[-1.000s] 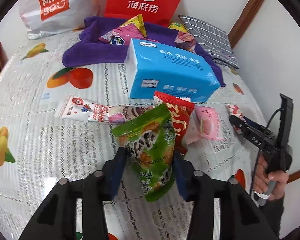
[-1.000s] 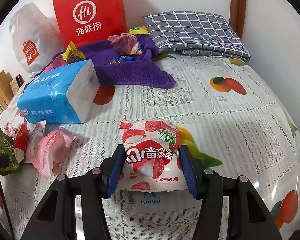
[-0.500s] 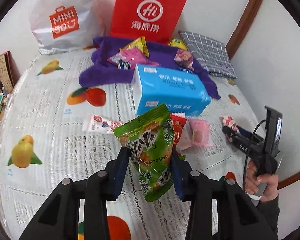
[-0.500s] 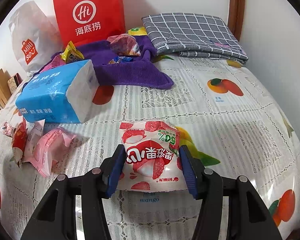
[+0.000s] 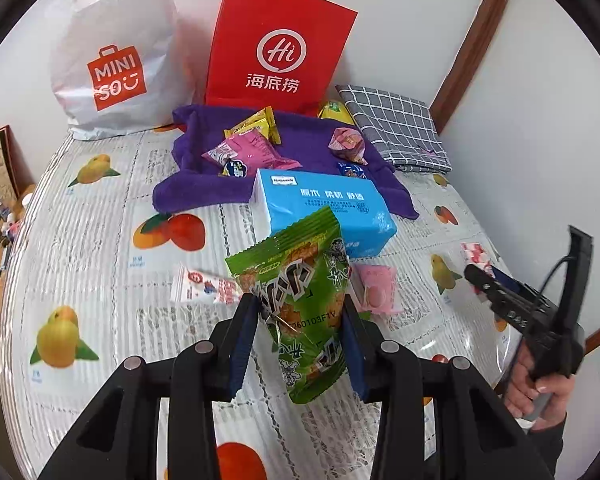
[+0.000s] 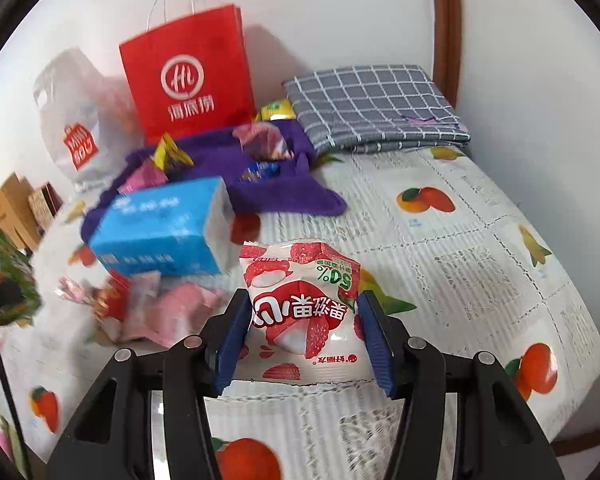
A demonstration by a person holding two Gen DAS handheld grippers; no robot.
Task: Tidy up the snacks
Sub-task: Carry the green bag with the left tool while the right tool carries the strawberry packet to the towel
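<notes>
While both grippers are raised over the fruit-print tablecloth, each has a snack packet clamped between its blue pads.

Left gripper: closed to a narrow gap on a green snack bag — the pads press its two side edges, the bag stands nearly upright, its serrated top edge toward the camera's far side, clear of the cloth.

Right gripper: pads squeezed against both sides of a white lychee jelly pouch with red fruit print; the pouch is off the table, its printing upside down in the right wrist view.

Right hand: seen at the edge of the left wrist view, wrapped round the handle of the other gripper.

Loose snacks on the cloth: a pink packet just right of the green bag, a white-and-red packet just left of it, both lying flat.

Blue tissue pack: on the table behind the held green bag, partly covered by it in the left wrist view.

Purple towel: spread behind the tissue pack, bearing a yellow packet, a pink packet and a few smaller wrapped sweets.

Red paper bag: upright against the wall — beside it a white plastic shopping bag.

Grey checked cloth: folded, at the far right corner of the table.
</notes>
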